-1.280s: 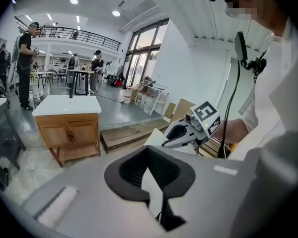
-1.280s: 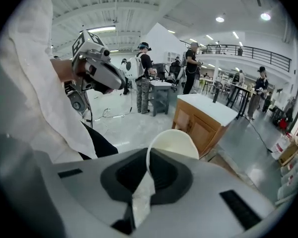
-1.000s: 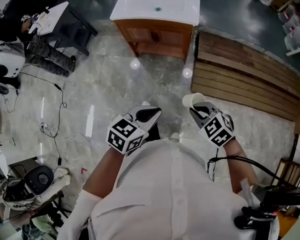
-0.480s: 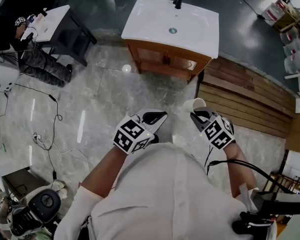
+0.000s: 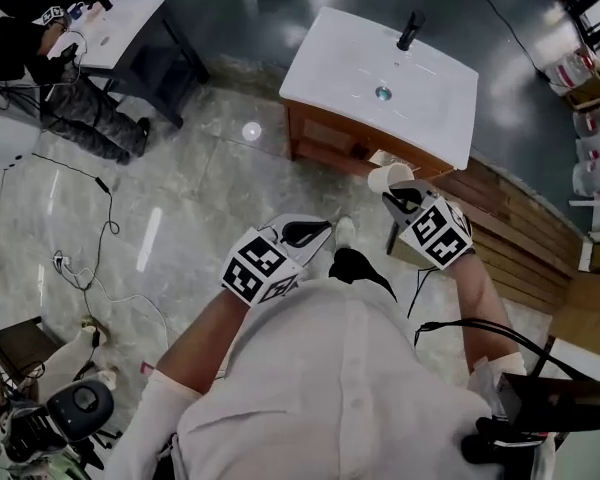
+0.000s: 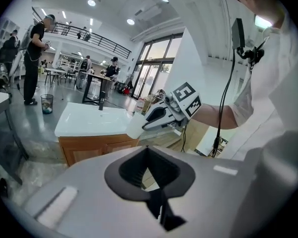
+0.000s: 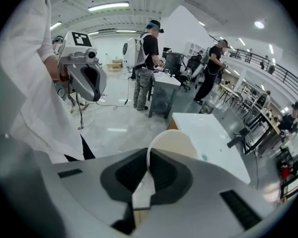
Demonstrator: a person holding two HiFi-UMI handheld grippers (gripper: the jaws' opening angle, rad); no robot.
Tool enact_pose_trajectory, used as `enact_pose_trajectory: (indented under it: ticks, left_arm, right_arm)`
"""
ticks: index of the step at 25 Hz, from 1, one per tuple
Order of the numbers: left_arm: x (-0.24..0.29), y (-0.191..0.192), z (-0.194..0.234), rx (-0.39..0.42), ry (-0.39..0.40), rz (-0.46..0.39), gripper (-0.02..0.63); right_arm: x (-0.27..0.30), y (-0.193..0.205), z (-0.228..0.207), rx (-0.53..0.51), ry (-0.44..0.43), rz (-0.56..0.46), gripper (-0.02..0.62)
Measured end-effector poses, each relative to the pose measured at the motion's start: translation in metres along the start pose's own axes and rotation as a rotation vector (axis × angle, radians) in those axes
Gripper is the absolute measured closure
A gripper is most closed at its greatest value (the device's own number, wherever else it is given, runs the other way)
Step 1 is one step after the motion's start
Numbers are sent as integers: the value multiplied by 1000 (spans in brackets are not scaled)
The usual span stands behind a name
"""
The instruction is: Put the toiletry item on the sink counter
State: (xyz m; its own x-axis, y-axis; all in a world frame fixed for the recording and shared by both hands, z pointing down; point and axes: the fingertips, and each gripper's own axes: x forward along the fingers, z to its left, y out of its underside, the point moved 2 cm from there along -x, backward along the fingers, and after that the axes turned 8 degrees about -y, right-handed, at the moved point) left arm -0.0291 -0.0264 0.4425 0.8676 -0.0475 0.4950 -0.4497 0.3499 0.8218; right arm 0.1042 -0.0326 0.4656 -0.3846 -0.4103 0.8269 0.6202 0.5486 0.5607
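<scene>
The left tongs [image 5: 315, 231], mid-frame just above the white shirt [image 5: 350, 388], are closed with nothing between the jaws. The right tongs [image 5: 395, 201], to their right, are almost closed, pinching the rim of a white cup [image 5: 387, 177]. The cup is held in the air, just below the near edge of the sink counter [image 5: 330, 63] at upper right.

I'm in a big open lab hall: lone sink vanity [image 5: 325, 58], trailing cables [image 5: 62, 263], work table [image 5: 120, 18], balcony railing [image 6: 97, 36].
</scene>
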Motion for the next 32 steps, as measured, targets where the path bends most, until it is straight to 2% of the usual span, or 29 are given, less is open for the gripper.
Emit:
enact_pose_trajectory:
  ticks: [6,10,16,22,24,32]
  left_arm:
    - [5,-22,67,-52,-119,-28,600]
    - [10,-47,110,-83,-203,-38,600]
    - [35,-90,167,-126,-288,-39,600]
    - [53,-122,212,-163,-371,-61,600]
    - [54,-127,228,-188,-408,-70,600]
    - [46,-130,269,-276,-527,-87,600]
  right_arm:
    - [35,-30,-94,-77,-31,-3,583]
    - [68,-55,-164,-131,-59,8,583]
    - [117,-84,-272,-246,-85,52,583]
    - [162,-109,-365,-279,-96,59,583]
    - [179,-116,-392,-261,-102,60,583]
    - [238,-141,-471,-263,-97,142,583]
